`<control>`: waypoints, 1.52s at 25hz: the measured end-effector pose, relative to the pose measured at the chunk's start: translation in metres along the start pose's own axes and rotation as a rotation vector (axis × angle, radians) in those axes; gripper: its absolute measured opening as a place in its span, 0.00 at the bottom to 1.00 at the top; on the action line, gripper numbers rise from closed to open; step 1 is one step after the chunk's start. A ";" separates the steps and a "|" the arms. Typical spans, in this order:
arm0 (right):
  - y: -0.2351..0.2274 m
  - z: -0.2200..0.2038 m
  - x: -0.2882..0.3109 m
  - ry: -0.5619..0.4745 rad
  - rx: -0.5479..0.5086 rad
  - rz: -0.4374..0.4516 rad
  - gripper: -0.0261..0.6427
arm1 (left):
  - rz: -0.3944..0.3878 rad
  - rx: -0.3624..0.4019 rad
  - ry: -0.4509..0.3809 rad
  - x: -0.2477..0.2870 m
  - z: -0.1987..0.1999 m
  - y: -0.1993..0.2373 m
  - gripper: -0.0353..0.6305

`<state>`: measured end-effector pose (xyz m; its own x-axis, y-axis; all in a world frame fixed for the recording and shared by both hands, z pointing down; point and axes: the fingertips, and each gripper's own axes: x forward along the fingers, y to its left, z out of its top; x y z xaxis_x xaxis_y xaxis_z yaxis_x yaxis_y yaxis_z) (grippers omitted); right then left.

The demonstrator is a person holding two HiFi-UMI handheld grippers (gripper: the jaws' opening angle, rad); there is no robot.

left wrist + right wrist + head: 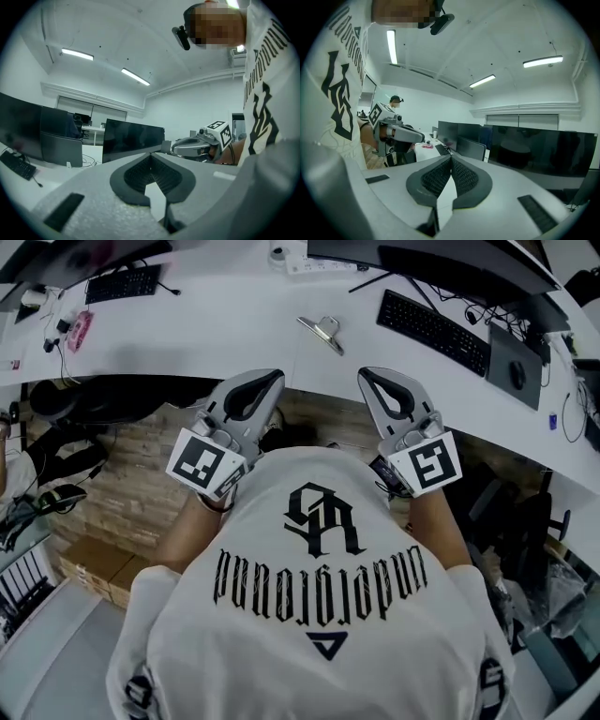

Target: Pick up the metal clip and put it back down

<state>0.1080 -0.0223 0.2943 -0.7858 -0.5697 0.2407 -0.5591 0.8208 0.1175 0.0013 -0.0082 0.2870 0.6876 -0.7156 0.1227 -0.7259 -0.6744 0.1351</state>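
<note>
**A:** While both grippers hang close to the person's chest, the left gripper [270, 378] and the right gripper [368, 374] each have their fingers pressed together, with nothing between them. The metal clip [322, 331] lies on the white worktop [225, 320], ahead of the fingertips and roughly midway between the two pairs, well apart from both.

**B:** What could go wrong from here?

**A:** Arriving with the fingers closed like that. I'd expect them to shove the clip across the slick surface instead of taking it. It lies low, too, so a shallow grab might catch only a wire handle and let it swing loose.

**B:** Room to move?

**A:** Plenty. There's bare worktop all round the clip. The keyboard [433, 331] sits beyond the right fingers, off to their outer side. The worktop's near edge runs just ahead of both tips.
</note>
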 end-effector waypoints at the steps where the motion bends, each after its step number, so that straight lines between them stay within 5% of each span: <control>1: 0.002 -0.003 -0.009 -0.003 -0.002 0.013 0.06 | 0.013 -0.003 -0.003 -0.001 -0.001 -0.011 0.07; 10: 0.024 -0.024 -0.085 -0.008 -0.007 0.078 0.06 | 0.110 -0.013 -0.006 -0.024 -0.013 -0.091 0.07; 18: 0.045 -0.030 -0.124 -0.004 0.013 0.019 0.06 | 0.066 0.003 0.022 -0.043 -0.019 -0.122 0.07; 26: 0.099 -0.029 -0.138 0.016 0.067 -0.092 0.06 | -0.018 0.027 0.025 -0.095 -0.023 -0.126 0.07; 38: 0.237 -0.009 -0.119 0.025 0.062 -0.179 0.06 | -0.058 0.033 -0.004 -0.235 -0.043 -0.102 0.07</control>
<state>0.0709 0.2402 0.3019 -0.6660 -0.7045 0.2453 -0.7051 0.7018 0.1011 -0.0853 0.2370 0.2868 0.7284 -0.6760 0.1120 -0.6852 -0.7201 0.1096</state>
